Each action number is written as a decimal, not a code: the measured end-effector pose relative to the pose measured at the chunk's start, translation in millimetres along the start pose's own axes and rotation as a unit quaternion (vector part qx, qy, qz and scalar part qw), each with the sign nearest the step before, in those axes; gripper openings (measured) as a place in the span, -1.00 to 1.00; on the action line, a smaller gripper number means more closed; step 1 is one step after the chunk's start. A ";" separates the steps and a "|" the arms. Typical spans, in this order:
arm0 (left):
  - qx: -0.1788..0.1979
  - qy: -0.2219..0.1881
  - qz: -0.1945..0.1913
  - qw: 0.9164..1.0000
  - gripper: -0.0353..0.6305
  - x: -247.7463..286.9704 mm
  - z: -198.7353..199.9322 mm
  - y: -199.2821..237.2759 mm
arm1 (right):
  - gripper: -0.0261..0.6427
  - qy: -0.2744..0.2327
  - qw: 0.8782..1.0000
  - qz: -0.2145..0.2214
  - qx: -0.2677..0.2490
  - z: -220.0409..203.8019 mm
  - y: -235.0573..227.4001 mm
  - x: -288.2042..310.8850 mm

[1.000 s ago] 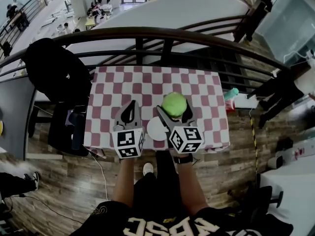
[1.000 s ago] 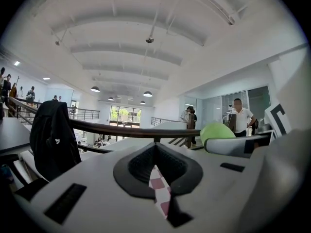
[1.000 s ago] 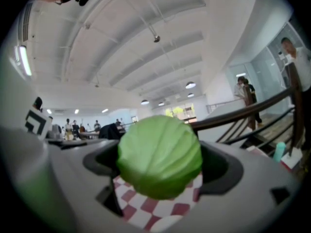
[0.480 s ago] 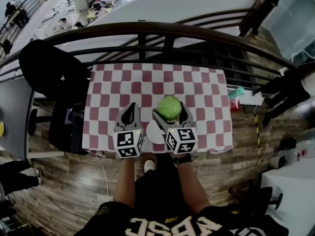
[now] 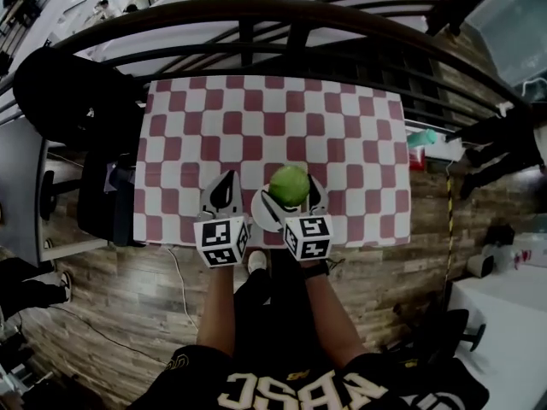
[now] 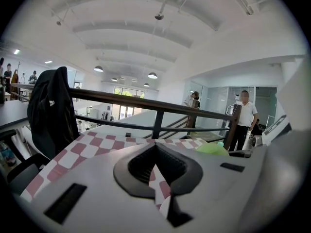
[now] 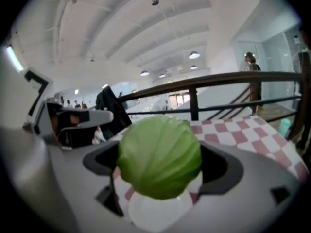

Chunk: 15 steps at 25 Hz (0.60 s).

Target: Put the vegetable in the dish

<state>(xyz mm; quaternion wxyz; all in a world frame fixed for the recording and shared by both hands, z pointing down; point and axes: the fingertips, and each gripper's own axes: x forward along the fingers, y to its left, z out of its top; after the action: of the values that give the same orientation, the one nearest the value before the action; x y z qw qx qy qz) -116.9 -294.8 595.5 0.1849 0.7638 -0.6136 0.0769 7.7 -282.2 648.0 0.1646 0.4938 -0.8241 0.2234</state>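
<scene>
Gripping the cabbage [image 7: 159, 157], the right gripper [image 5: 292, 191] is hovering above the white dish [image 5: 259, 211]; the left gripper [image 5: 224, 191] is sitting closed, empty.

Bright, even indoor light filled the scene, with ceiling lamps [image 6: 152, 75] glowing small against a pale, slightly washed-out ceiling. Shadows were soft and faint. The head view bowed heavily, bending the railing [image 5: 282, 11] into an arc. Both gripper views sat inside dark circular vignettes. The cabbage [image 7: 159, 157], close to the lens, looked soft, and the grey foreground was blurred.
</scene>
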 end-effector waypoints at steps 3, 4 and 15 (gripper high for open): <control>-0.002 0.015 -0.002 1.000 -0.84 4.7 -19.7 -2.6 | 0.66 0.031 0.999 -0.002 -0.005 -32.4 -0.4 5.3; -0.003 0.020 -0.004 1.000 -0.84 6.0 -25.9 -3.5 | 0.66 0.040 0.999 -0.003 -0.008 -41.9 -0.7 7.5; -0.008 0.065 0.010 0.998 -0.83 4.5 -81.1 2.6 | 0.66 0.121 0.992 0.001 -0.031 -121.4 6.3 25.7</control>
<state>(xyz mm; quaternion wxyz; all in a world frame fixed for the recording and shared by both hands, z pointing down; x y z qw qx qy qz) -109.5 -268.8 672.1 0.2300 0.7494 -0.6087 0.1229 -3.5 -234.2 762.1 0.2782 0.4566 -0.8053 0.2559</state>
